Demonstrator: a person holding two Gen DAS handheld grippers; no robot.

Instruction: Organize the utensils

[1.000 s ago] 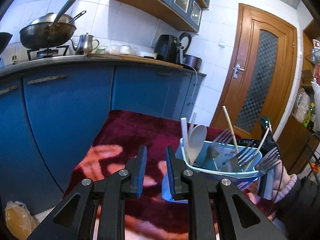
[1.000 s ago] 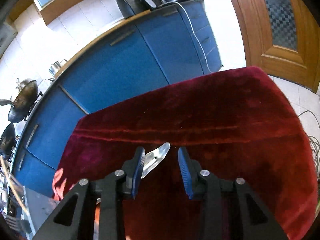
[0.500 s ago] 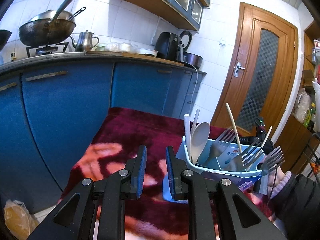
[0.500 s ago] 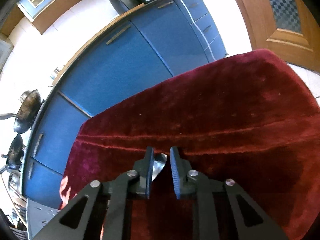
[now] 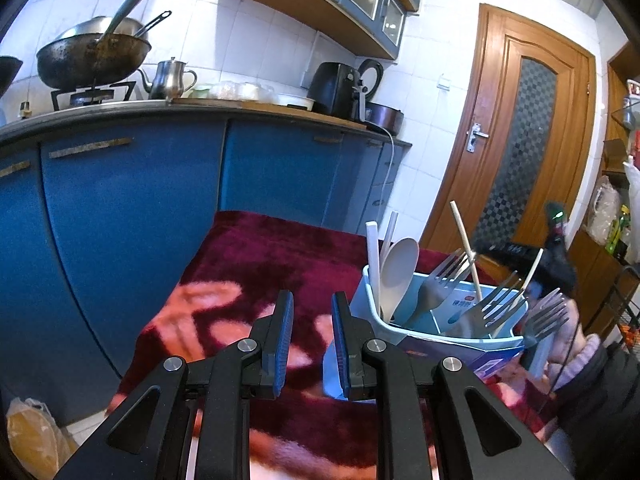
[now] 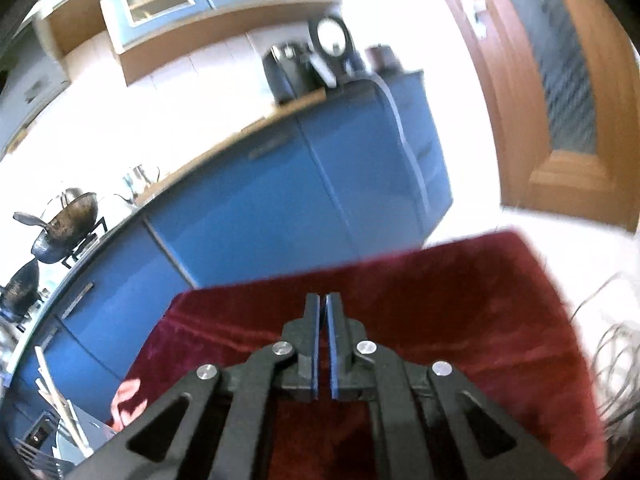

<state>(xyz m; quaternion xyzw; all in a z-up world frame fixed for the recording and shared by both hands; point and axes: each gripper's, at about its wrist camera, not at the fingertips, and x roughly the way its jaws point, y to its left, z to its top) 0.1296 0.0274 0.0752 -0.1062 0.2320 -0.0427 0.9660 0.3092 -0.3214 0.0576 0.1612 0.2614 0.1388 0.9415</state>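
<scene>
Blue-padded right gripper (image 6: 323, 316) nearly closed — nothing visible between pads.

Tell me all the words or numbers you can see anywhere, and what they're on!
None can be read.
Red-and-blue label inside the blue utensil holder: print too small and blurred.
Marks on the black device behind it: blurred.
White dial on the counter appliance: blurred.

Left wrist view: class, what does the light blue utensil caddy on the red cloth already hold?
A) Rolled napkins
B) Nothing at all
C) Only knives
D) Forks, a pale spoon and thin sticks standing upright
D: the caddy holds several metal forks, a pale spoon and thin sticks, all standing with their ends above the rim.
</scene>
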